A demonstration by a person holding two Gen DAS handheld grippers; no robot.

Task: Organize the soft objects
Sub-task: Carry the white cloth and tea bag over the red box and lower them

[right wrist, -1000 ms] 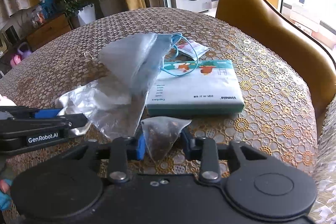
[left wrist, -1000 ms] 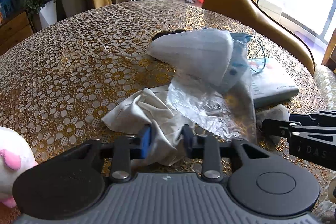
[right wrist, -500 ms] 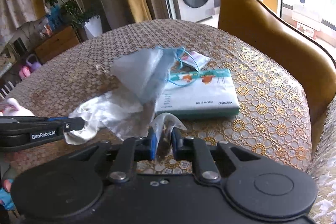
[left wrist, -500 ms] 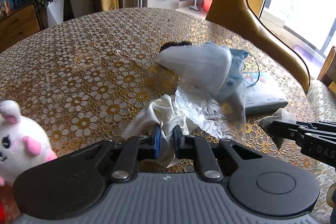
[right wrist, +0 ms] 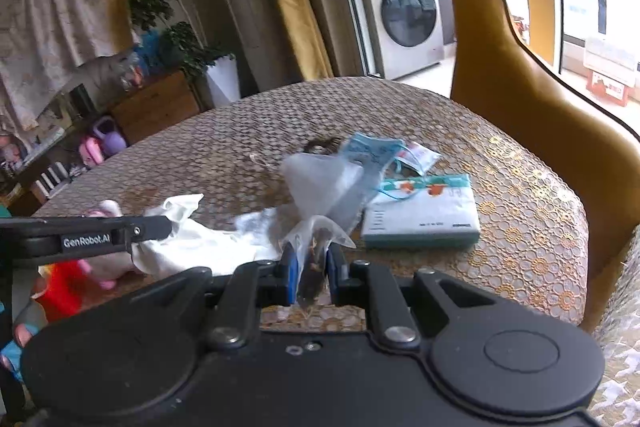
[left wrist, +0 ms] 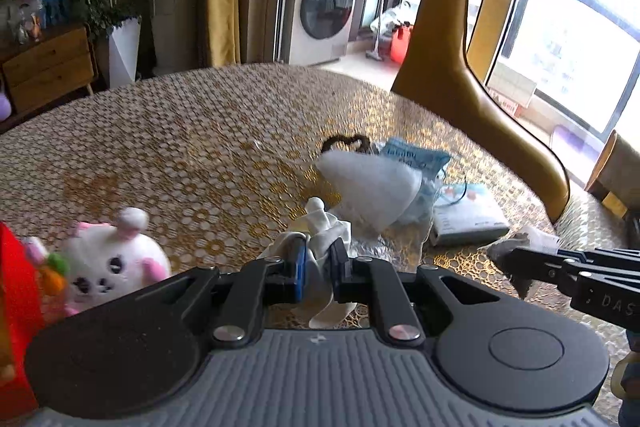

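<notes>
Left wrist view shows the left gripper (left wrist: 318, 269) with its jaws pinched on a bunch of the white cloth (left wrist: 326, 227), which spills above and below the blue pads. That cloth looks feather-light and limp; I judge it will drape and trail wherever it is carried, so a grip on a gathered bunch (as it has now) should hold better than one on a single edge. Off to that tool's right, the right gripper (left wrist: 508, 259) reaches in, closed on the small clear sachet (left wrist: 528, 239).

From the right wrist camera the right gripper (right wrist: 312, 267) is clamped on the sachet (right wrist: 316, 247), a thin see-through pouch with dark bits inside; what they are I cannot tell. I'd expect the film to be slick and crinkly, so the hold belongs low on the body where the filling gives the pads something to bite. To its left the left gripper (right wrist: 156, 227) holds the white cloth (right wrist: 192, 243) hanging just above the patterned table (right wrist: 520, 227).

Ahead of both tools lie a crumpled clear bag (right wrist: 320, 183), a blue face mask (right wrist: 376, 151) against it, and beyond them to the right a flat tissue pack (right wrist: 424, 219), all soft and light by the look. A white plush toy (left wrist: 108, 263) sits left of the left tool, beside something red (left wrist: 16, 307) that may be a container; its inside is hidden.
</notes>
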